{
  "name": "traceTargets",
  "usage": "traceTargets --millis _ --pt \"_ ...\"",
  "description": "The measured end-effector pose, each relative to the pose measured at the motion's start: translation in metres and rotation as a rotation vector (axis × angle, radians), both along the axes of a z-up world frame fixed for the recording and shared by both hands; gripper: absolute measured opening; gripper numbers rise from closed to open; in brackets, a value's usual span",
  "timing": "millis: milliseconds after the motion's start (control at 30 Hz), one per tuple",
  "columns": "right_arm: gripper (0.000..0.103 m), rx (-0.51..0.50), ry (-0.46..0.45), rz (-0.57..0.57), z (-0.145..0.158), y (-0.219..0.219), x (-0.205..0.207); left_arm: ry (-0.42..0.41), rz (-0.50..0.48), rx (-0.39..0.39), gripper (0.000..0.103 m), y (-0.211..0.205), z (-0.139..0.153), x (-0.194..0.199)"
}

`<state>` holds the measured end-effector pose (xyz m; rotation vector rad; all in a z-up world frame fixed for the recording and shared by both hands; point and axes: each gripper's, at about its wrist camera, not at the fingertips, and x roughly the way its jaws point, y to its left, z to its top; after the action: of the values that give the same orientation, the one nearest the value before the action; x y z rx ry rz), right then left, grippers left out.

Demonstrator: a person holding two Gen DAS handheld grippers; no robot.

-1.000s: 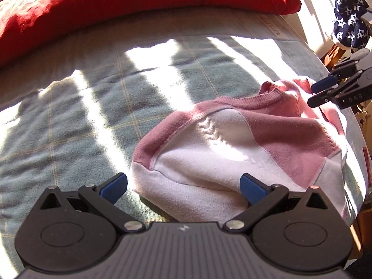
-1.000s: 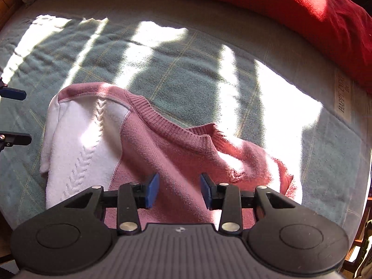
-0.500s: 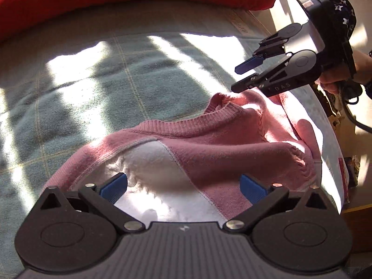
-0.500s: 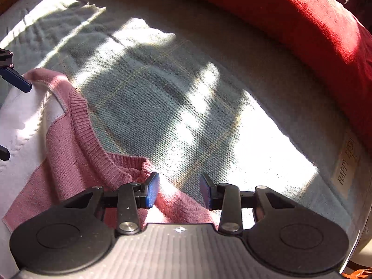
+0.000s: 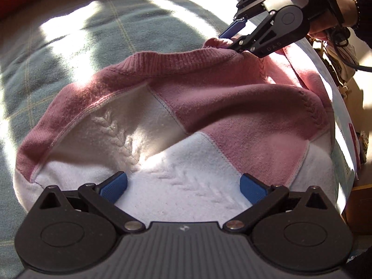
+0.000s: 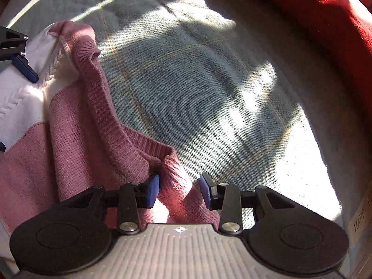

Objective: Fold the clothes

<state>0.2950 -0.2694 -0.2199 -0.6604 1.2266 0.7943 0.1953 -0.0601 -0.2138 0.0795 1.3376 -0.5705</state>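
A pink and white knit sweater point(image 5: 232, 107) lies spread on the bed, its ribbed collar point(image 5: 176, 58) toward the far side. My left gripper point(image 5: 183, 186) hangs wide open just above the white cable-knit panel, with nothing pinched. My right gripper point(image 6: 180, 189) points down at the collar's right end point(image 6: 172, 162). Its jaws are closing with a raised fold of pink knit between them, and a gap still shows at the right pad. The left wrist view shows the right gripper point(image 5: 229, 38) straddling that collar end. One left finger point(image 6: 23, 67) shows over the white panel.
A grey-green plaid blanket point(image 6: 209, 93) covers the bed, streaked with sun and shadow. A red pillow point(image 6: 337, 23) lies along the far side. The bed's right edge point(image 5: 341, 139) drops off beside wooden furniture point(image 5: 358, 209). A person's hand point(image 5: 325, 25) holds the right gripper.
Both grippers have sunk closer to the sweater. The right one rolled, came down onto the collar's end and narrowed its jaws. The left one moved over the white panel, still wide open.
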Motion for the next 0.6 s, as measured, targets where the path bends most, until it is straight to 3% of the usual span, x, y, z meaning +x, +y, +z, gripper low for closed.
traceTargets --millis 67,100,267,433,600 --pt "0.015 -0.031 -0.010 0.024 0.005 0.002 -0.010 -0.004 0.009 0.003 0.102 -0.001 0.003 -0.003" --pt "0.014 -0.046 -0.029 0.034 0.009 0.002 -0.016 -0.006 0.011 0.006 0.102 -0.002 0.003 -0.004" --pt "0.014 0.003 0.074 -0.091 0.039 -0.018 -0.043 -0.012 0.012 0.012 0.102 0.000 0.006 -0.016" --pt "0.021 -0.022 0.177 -0.086 0.041 -0.020 -0.072 -0.014 0.007 0.014 0.102 0.001 0.008 -0.023" --pt "0.025 0.047 0.163 -0.113 0.060 -0.012 -0.056 -0.017 0.002 0.010 0.102 0.004 0.012 -0.029"
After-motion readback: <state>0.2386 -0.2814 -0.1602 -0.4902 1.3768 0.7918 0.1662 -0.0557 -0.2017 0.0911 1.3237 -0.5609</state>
